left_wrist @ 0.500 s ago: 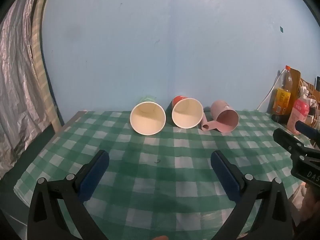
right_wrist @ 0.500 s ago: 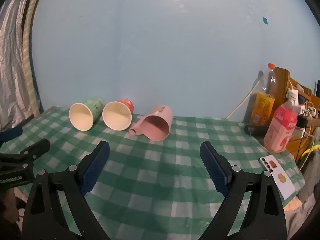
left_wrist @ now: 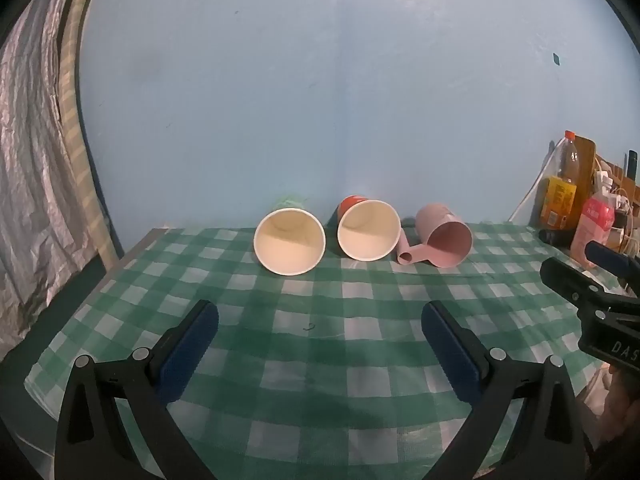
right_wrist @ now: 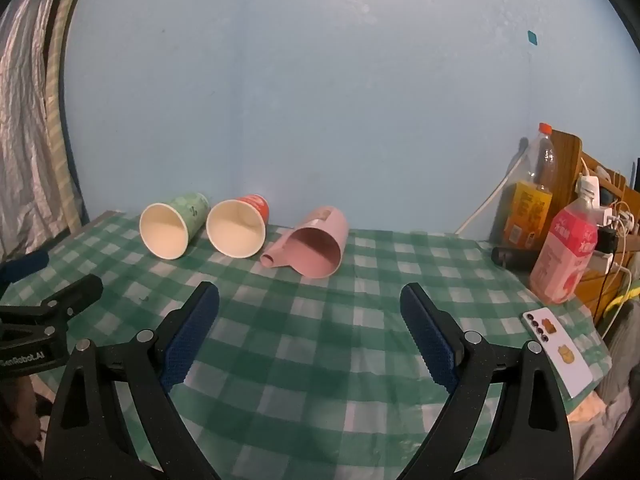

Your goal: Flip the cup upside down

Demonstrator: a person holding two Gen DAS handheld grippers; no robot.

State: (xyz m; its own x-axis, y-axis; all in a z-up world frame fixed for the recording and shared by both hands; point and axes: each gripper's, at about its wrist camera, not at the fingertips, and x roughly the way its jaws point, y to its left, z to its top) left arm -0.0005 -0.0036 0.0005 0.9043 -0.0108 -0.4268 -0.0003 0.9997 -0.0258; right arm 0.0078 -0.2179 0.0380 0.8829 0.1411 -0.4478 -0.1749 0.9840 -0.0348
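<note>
Three cups lie on their sides in a row at the back of the green checked table, mouths facing me: a green paper cup (left_wrist: 289, 246) (right_wrist: 170, 228), a red paper cup (left_wrist: 367, 234) (right_wrist: 238, 226) and a pink plastic mug with a handle (left_wrist: 446, 240) (right_wrist: 318, 246). My left gripper (left_wrist: 320, 316) is open and empty, well short of the cups. My right gripper (right_wrist: 310, 300) is open and empty, in front of the pink mug. Each gripper shows at the edge of the other's view.
The green checked tablecloth (right_wrist: 320, 360) covers the table. At the right edge stand an orange-capped bottle (right_wrist: 530, 200), a pink drink bottle (right_wrist: 568, 256), cables and a wooden rack. A phone (right_wrist: 558, 352) lies at the front right. A blue wall is behind.
</note>
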